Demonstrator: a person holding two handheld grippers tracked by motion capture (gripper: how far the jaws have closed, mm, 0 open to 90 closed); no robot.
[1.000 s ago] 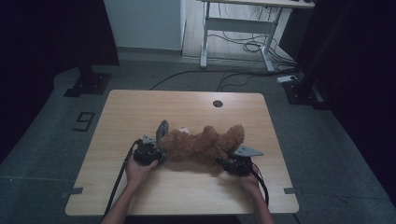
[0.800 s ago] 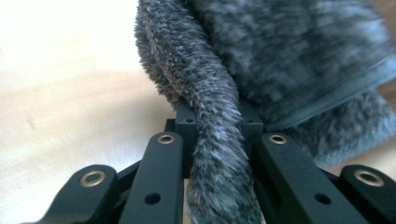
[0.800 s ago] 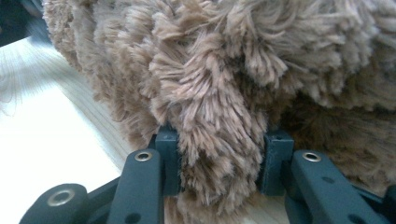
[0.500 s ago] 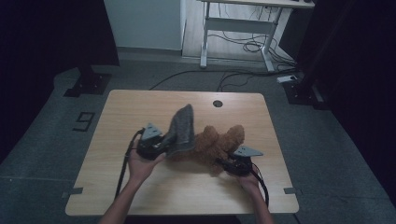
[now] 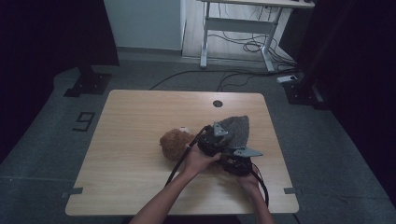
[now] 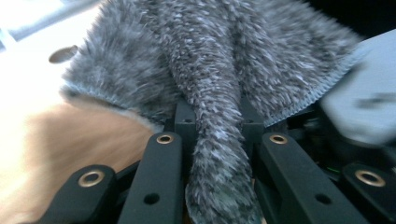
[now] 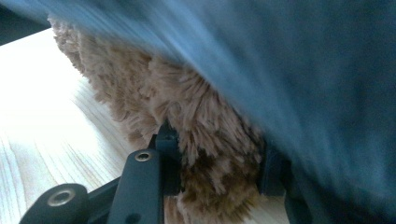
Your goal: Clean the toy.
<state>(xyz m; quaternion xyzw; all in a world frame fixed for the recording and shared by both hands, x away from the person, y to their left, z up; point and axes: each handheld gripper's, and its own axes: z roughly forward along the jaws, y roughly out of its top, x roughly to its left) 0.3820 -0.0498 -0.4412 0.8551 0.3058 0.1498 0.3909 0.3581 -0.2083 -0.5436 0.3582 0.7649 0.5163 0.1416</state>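
Crossing left hand (image 5: pixel 198 160), clamped on grey cloth (image 5: pixel 236 129)

Fuzzy grey cloth (image 6: pixel 219 70), plush bear (image 7: pixel 187 112)

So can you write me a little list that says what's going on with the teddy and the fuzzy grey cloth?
toy: brown teddy bear, lying on the wooden table
cloth: fuzzy grey cloth, lifted up and draped over the teddy's right part
left gripper: shut on a fold of the grey cloth
right gripper: shut on a tuft of the teddy's brown fur
hands: both close together near the table's front right
table hole: small round one near the far edge
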